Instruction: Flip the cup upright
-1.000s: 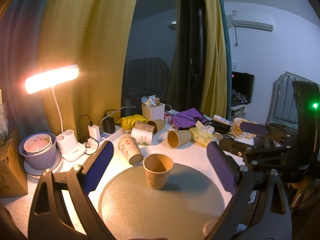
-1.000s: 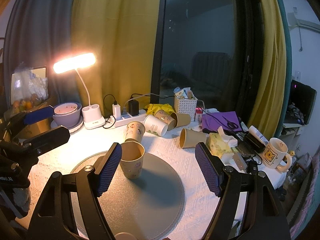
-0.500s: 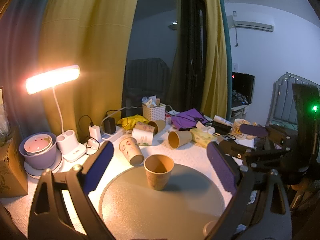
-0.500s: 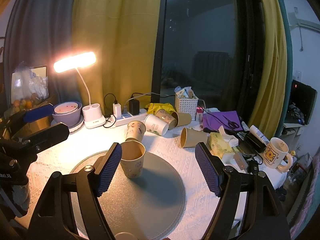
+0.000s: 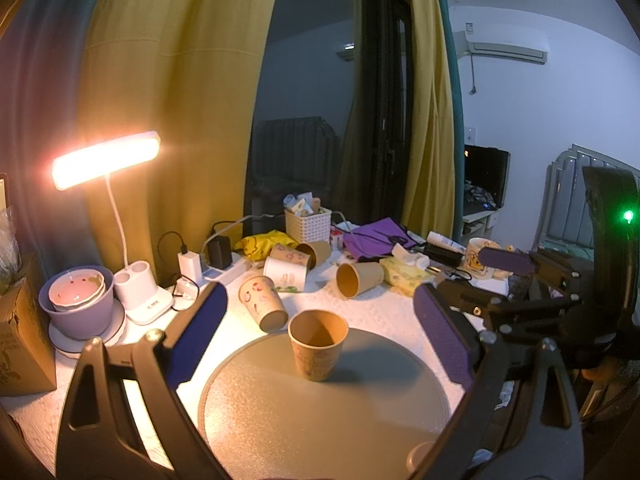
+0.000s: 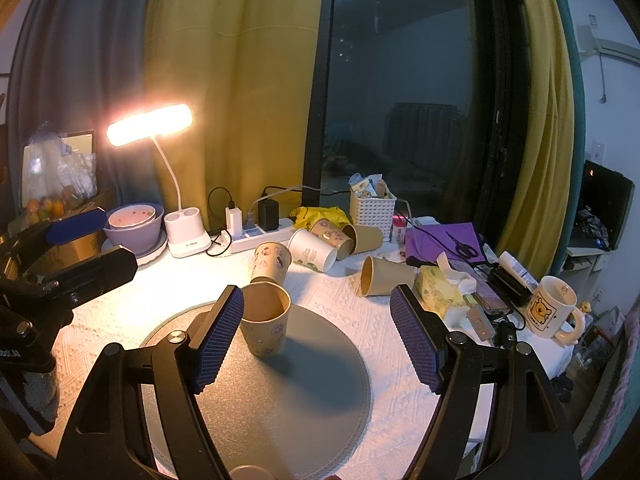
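A brown paper cup [image 5: 317, 344] stands upright, mouth up, on a round grey mat [image 5: 320, 412]; it also shows in the right wrist view [image 6: 265, 325] on the mat [image 6: 304, 392]. My left gripper [image 5: 318, 338] is open and empty, its pads well apart on either side of the cup and nearer the camera. My right gripper [image 6: 316, 338] is open and empty, the cup just behind its left pad. Each gripper shows in the other's view: the right one [image 5: 516, 280] and the left one [image 6: 76, 248].
Several paper cups lie on their sides behind the mat, such as a patterned one [image 5: 262, 304] and a plain brown one [image 6: 384, 276]. A lit desk lamp [image 6: 176, 216], purple bowls [image 5: 78, 304], a power strip [image 6: 260, 236], a white basket [image 6: 372, 212], a tissue pack [image 6: 440, 292] and a mug [image 6: 554, 308] crowd the table.
Nothing has visibly changed apart from a very slight drift of both views. The cup stands upright throughout and both grippers stay open.
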The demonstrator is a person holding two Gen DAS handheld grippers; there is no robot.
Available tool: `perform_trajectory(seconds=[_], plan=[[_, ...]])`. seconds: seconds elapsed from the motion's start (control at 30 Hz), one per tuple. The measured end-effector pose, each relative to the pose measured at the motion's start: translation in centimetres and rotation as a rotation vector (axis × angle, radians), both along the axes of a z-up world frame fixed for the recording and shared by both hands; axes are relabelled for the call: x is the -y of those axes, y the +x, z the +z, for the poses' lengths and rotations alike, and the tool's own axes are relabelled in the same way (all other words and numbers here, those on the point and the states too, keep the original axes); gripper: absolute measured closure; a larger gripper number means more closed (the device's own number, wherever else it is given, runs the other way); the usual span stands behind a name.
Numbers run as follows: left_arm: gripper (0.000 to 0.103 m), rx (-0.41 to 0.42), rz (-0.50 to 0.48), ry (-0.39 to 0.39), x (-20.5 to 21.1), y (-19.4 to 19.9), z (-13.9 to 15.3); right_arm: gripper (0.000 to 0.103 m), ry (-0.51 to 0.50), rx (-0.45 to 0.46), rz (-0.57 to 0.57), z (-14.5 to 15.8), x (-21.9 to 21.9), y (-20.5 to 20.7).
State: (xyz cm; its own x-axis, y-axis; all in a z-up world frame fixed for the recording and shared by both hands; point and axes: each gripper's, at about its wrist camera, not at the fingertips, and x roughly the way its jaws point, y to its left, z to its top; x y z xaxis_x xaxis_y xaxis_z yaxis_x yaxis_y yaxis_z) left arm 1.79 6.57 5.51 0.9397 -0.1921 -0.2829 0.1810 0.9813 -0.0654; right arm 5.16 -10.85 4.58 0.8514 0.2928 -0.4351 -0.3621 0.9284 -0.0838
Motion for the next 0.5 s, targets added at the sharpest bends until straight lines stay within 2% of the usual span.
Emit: perform_trajectory(seconds=[0.5], plan=[[0.008, 0.007, -0.011, -0.007, -0.28, 0.07, 0.12, 0.025, -0.001, -0.002, 0.002, -0.02, -0.04, 0.08]])
